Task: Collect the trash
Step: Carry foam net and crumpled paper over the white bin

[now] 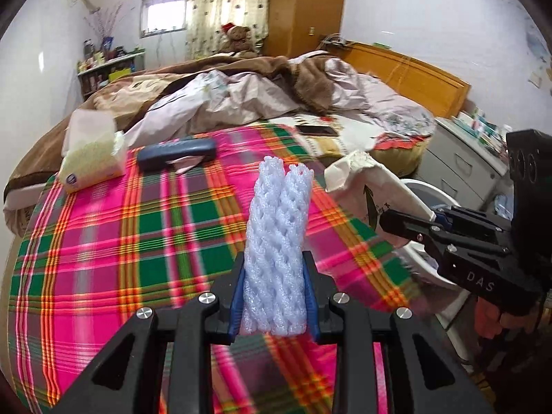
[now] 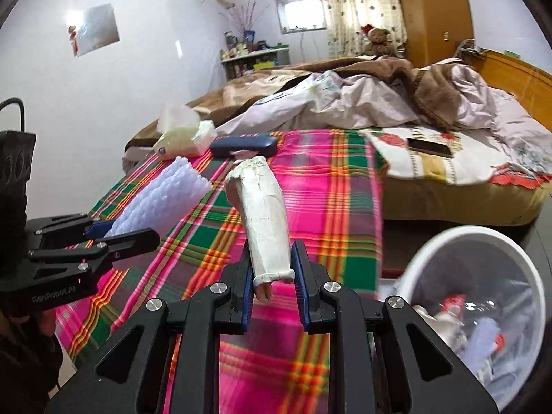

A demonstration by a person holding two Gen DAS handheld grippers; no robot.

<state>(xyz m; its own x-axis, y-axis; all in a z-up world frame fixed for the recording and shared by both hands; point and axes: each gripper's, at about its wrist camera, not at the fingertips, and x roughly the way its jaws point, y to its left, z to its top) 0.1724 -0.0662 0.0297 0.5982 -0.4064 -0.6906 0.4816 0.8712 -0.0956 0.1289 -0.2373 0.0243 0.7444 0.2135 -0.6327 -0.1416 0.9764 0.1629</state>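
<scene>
My left gripper (image 1: 275, 293) is shut on a white foam fruit net (image 1: 277, 238) and holds it upright above the plaid bed cover (image 1: 138, 241). My right gripper (image 2: 271, 286) is shut on a crumpled white paper wrapper (image 2: 264, 220), also above the cover. In the left wrist view the right gripper (image 1: 396, 226) and its wrapper (image 1: 365, 186) are at the right, over the white trash bin (image 1: 424, 189). In the right wrist view the left gripper (image 2: 120, 233) and foam net (image 2: 162, 200) are at the left. The bin (image 2: 431, 258), lined with plastic and holding trash, stands at the lower right beside the bed.
On the bed lie a tissue pack (image 1: 93, 151), a dark blue case (image 1: 177, 153), a phone (image 1: 317, 130) and rumpled blankets (image 1: 241, 96). A wooden headboard (image 1: 414, 72) and grey drawers (image 1: 462, 169) are at the right. A shelf (image 2: 255, 58) stands by the far wall.
</scene>
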